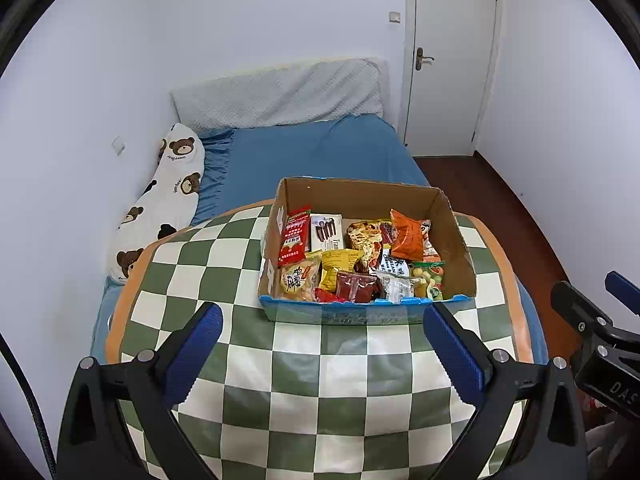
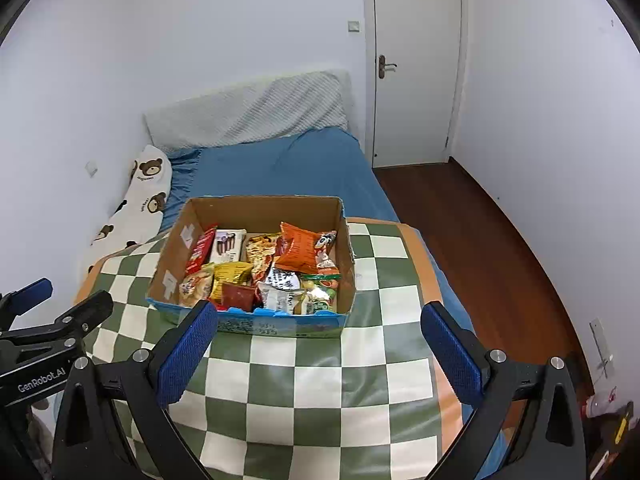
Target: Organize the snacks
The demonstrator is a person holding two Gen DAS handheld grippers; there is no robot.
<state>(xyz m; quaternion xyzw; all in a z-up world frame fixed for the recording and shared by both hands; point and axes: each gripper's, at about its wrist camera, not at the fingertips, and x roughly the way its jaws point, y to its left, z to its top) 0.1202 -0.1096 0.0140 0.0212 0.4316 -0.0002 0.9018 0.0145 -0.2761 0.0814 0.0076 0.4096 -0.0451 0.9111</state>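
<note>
An open cardboard box sits on a green-and-white checkered cloth on the bed. It holds several snack packets: a red pack, a white chocolate-stick box, an orange bag, a yellow pack and a dark red sachet. My left gripper is open and empty, just short of the box's near edge. My right gripper is open and empty, at the same near edge.
A blue bed sheet lies beyond the box, with a bear-print pillow at the left wall. A white door and dark wooden floor are to the right. The other gripper shows at each view's side.
</note>
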